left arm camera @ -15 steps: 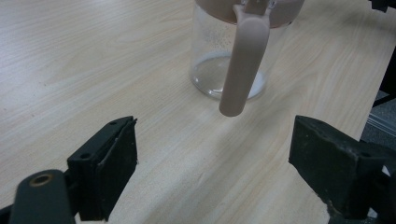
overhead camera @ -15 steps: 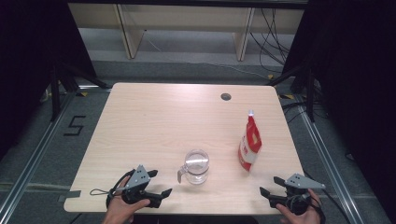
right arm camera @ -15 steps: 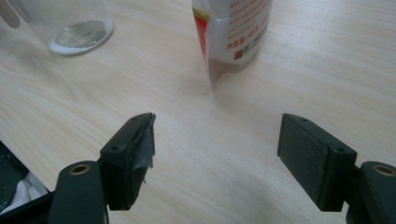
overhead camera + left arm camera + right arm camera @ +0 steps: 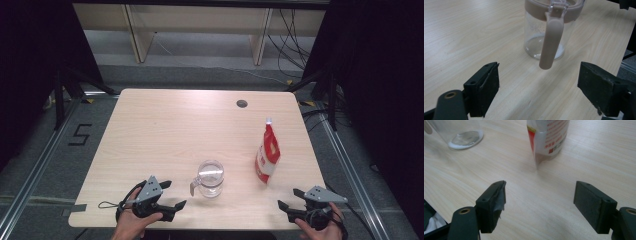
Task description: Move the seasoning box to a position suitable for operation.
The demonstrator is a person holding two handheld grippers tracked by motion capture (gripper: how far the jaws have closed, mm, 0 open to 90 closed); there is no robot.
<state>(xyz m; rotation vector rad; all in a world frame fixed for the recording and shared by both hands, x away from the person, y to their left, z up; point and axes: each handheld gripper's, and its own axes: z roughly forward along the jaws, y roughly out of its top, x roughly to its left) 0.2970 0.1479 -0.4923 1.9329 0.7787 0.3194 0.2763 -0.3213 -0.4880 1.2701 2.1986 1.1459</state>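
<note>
1. High view: the left gripper (image 4: 175, 196) lies on the light wooden table (image 4: 165, 130), jaws wide apart with nothing between them. The clear glass jar with a tan lid and handle (image 4: 209, 178) stands just ahead of it.
2. The right gripper (image 4: 289, 199) gapes too, holding nothing. The red and white standing pouch (image 4: 267, 154) stands ahead of it, near.
3. Left gripper view: the jar (image 4: 549, 32) stands beyond the spread jaws, not touching them.
4. Right gripper view: the pouch (image 4: 548, 137) stands past the spread jaws.

Pale wooden table (image 4: 165, 130) — round hole (image 4: 242, 103) near its far edge
</note>
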